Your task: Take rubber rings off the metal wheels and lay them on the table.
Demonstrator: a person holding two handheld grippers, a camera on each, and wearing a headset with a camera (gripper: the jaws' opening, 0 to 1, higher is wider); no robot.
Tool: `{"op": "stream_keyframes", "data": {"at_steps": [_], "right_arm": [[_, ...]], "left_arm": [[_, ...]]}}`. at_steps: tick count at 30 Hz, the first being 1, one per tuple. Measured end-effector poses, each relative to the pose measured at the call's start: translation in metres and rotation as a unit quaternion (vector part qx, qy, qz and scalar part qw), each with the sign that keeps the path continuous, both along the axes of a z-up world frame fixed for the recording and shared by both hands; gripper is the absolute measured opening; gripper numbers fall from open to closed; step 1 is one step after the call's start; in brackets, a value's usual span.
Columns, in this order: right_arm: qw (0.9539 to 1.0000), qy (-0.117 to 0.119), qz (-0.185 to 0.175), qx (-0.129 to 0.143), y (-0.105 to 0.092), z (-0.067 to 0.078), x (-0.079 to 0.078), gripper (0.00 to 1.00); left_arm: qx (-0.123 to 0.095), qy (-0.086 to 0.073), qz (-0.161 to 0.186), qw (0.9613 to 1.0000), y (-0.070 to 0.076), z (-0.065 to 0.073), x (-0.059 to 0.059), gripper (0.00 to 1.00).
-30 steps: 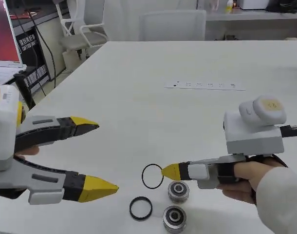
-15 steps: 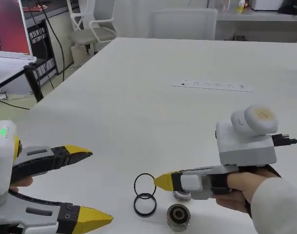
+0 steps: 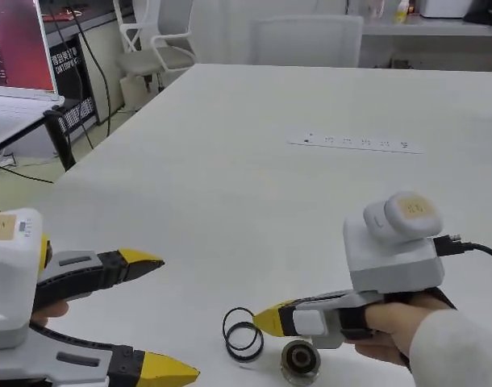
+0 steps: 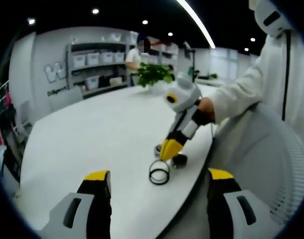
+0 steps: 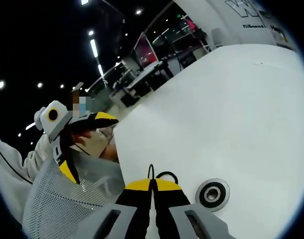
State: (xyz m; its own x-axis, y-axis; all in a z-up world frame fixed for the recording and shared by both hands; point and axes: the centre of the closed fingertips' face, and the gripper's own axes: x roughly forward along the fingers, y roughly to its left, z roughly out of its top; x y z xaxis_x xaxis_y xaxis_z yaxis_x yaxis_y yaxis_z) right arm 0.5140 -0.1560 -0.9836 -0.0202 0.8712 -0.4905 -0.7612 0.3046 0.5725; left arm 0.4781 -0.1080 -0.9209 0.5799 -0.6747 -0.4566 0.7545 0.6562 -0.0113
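In the head view my right gripper (image 3: pixel 266 321) is shut, its yellow tips pinching the edge of a thin black rubber ring (image 3: pixel 239 308). That ring overlaps a second black ring (image 3: pixel 244 357) lying on the white table (image 3: pixel 254 185). One metal wheel (image 3: pixel 300 359) sits just under the right gripper. The right gripper view shows the held ring (image 5: pixel 151 170) edge-on at the tips (image 5: pixel 152 185), with a wheel (image 5: pixel 212 193) to the right. My left gripper (image 3: pixel 159 316) is open at the lower left, apart from the rings. Its view (image 4: pixel 158 178) faces the rings (image 4: pixel 150 175) and a wheel (image 4: pixel 179 160).
A white power strip (image 3: pixel 355 143) lies flat farther back on the table. Chairs (image 3: pixel 306 40) stand at the far edge, and a desk with a monitor (image 3: pixel 16 48) is to the left. The rings and wheel lie close to the near table edge.
The right gripper has carried the thin ring toward the second ring, from apart to overlapping it. One of the two wheels is now hidden behind the gripper. The camera has also shifted.
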Motion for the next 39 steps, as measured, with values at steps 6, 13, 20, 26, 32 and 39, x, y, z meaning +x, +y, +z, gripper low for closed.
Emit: {"op": "stream_keyframes", "data": {"at_steps": [6,13,20,26,32,39], "right_arm": [[0.9999,-0.003,0.002,-0.012,-0.001,-0.006,-0.001,0.00],[0.9999,0.000,0.000,-0.016,-0.001,-0.010,0.000,0.00],[0.9998,-0.002,-0.001,-0.022,-0.002,-0.013,0.001,0.00],[0.9994,-0.003,-0.004,-0.033,-0.004,-0.018,0.003,0.00],[0.9992,-0.005,-0.008,-0.040,-0.005,-0.020,0.005,0.00],[0.9981,-0.022,-0.001,-0.058,-0.006,-0.026,0.005,0.00]], "left_arm": [[-0.007,0.003,-0.002,1.0000,-0.001,0.000,-0.001,0.77],[-0.008,0.007,0.001,0.9999,0.000,-0.001,-0.001,0.77],[-0.017,0.007,0.005,0.9998,0.000,0.000,0.000,0.77],[-0.017,0.007,0.007,0.9998,0.001,0.000,0.000,0.76],[-0.024,-0.002,0.018,0.9996,0.004,0.004,0.004,0.75],[-0.020,-0.001,0.017,0.9997,0.004,0.003,0.003,0.74]]}}
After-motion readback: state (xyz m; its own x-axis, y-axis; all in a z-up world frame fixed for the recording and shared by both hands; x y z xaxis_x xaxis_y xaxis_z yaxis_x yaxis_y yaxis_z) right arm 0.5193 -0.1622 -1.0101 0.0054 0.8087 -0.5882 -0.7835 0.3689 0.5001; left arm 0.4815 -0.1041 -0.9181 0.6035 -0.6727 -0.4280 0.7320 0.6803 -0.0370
